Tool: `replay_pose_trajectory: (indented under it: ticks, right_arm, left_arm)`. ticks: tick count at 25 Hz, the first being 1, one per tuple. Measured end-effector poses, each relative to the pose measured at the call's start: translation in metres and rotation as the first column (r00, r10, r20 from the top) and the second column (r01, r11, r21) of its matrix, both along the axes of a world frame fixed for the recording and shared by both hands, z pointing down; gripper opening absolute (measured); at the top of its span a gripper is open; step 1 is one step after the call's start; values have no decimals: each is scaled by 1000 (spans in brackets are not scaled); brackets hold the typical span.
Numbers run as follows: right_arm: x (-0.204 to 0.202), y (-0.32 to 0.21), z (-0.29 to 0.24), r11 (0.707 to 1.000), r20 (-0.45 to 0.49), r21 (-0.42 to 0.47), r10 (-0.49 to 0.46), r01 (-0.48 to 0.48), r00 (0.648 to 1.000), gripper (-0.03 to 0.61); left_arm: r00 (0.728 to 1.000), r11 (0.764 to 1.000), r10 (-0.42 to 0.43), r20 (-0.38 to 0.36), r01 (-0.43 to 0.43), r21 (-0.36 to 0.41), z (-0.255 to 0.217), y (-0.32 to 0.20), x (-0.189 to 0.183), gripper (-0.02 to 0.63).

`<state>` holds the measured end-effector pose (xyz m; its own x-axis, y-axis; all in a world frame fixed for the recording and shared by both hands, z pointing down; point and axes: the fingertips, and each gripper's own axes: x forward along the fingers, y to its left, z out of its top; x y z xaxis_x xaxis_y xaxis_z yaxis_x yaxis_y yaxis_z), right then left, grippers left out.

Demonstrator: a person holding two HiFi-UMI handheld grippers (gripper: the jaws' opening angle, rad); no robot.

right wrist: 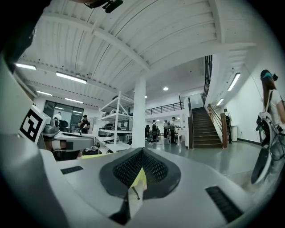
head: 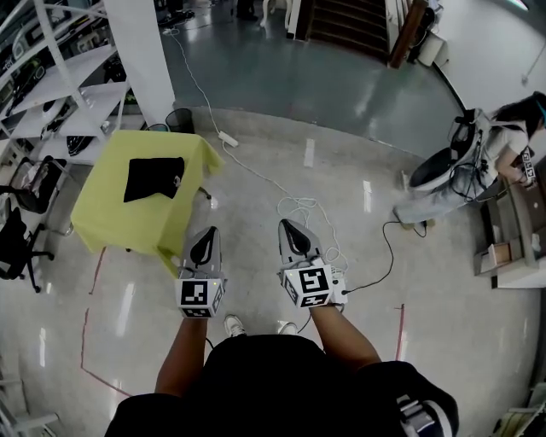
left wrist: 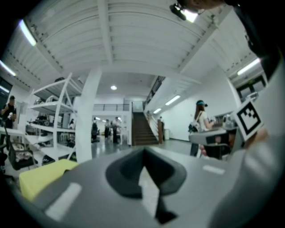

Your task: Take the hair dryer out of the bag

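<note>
Room: open hall with a glossy speckled floor (head: pixel 341 171), seen steeply from above in the head view.
Far left: white shelving (head: pixel 60 94) along the wall, with a black office chair (head: pixel 17 230) below it.
Table: covered in a yellow-green cloth (head: pixel 102 213), standing left of the person's arms and just in front of a white pillar (head: pixel 141 51).
Task's thing: a black bag (head: pixel 153 177) lies flat on the table top, near its middle; the hair dryer itself cannot be made out, and neither gripper is near the bag.
Beside the table: a dark waste bin (head: pixel 179 119) at the foot of the pillar, and a white power strip (head: pixel 228 138) whose white cable (head: pixel 299 205) runs across the floor toward the grippers.
Left gripper (head: pixel 206 235): held level above the floor, close to the table's near corner in the head view but not touching it; in its own view (left wrist: pixel 143 153) the jaws are pressed together with nothing between them.
Right gripper (head: pixel 290 230): level beside the left one, a small gap between them; its own view (right wrist: pixel 141 153) shows the jaws closed and empty.
Floor marks: red tape (head: pixel 399 333) right of the person's feet.
Background: dark staircase (head: pixel 345 21) at the top.
Far right: another person (head: pixel 490 158) stands at a desk (head: pixel 512 247), well apart from the grippers.
</note>
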<state>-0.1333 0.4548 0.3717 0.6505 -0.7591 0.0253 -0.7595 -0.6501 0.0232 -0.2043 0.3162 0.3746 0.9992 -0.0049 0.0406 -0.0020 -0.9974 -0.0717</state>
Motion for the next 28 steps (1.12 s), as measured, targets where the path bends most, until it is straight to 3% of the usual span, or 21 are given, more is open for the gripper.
replay_pose_trajectory:
  ticks: [18, 28]
  right_arm:
    - [-6, -61, 13, 997, 16, -35, 64, -63, 998, -3]
    - [37, -88, 17, 999, 15, -40, 24, -24, 1000, -3]
  left_arm:
    - [999, 999, 50, 21, -50, -13, 17, -72, 1, 6]
    - [999, 999, 42, 27, -42, -3, 18, -89, 39, 6]
